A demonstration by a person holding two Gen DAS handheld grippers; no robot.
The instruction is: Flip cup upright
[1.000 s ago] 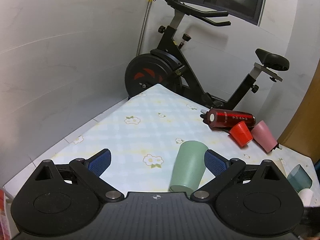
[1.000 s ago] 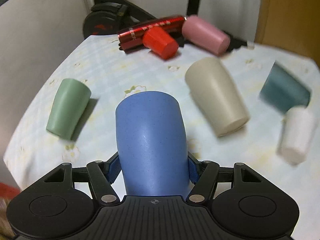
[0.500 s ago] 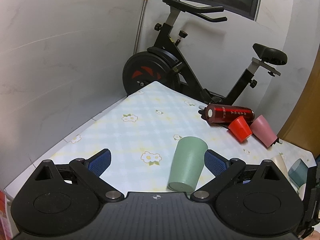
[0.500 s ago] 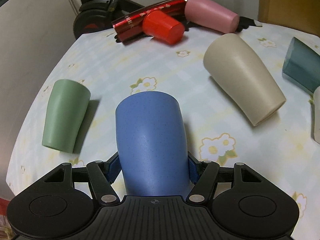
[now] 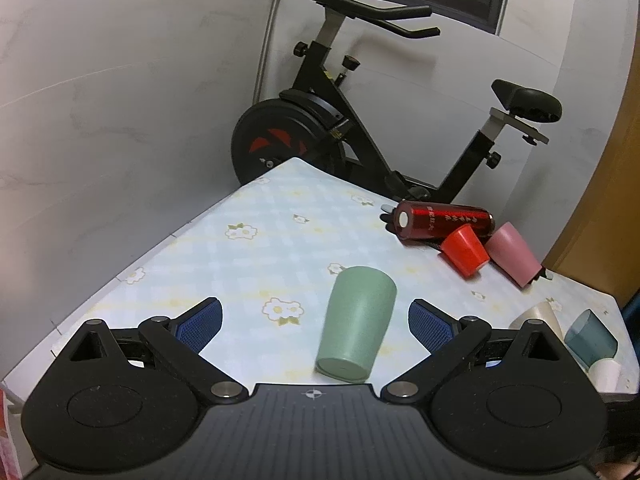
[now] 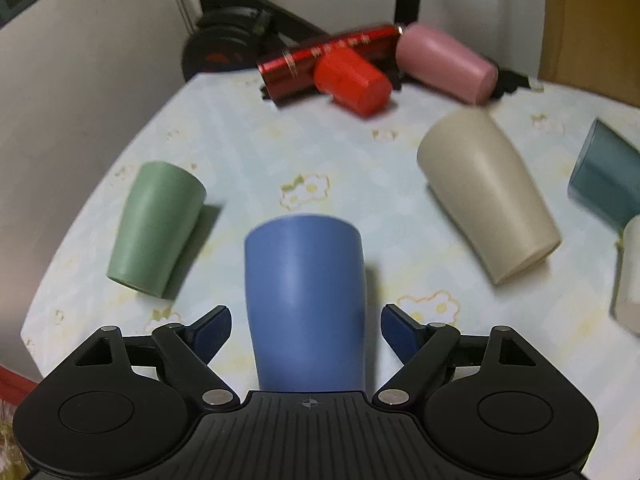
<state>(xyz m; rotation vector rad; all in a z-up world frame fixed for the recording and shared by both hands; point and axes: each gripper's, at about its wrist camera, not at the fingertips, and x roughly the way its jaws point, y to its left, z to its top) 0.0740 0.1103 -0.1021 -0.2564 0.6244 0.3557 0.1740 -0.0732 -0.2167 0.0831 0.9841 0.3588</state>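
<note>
A blue cup (image 6: 306, 304) stands on the flowered tablecloth (image 6: 248, 136) between the open fingers of my right gripper (image 6: 306, 330); the pads stand clear of its sides. Whether its mouth is up I cannot tell. A green cup (image 5: 356, 322) lies on its side between the open fingers of my left gripper (image 5: 315, 322), base toward the camera. It also shows in the right wrist view (image 6: 158, 226), left of the blue cup.
Lying on the cloth: a beige cup (image 6: 488, 196), a teal cup (image 6: 608, 178), a white cup (image 6: 630, 276), a red cup (image 6: 352, 80), a pink cup (image 6: 446, 64) and a red bottle (image 6: 320, 62). An exercise bike (image 5: 340, 120) stands behind the table.
My right gripper has opened and let go of the blue cup, and has drawn back a little. The left gripper stays open around the green cup.
</note>
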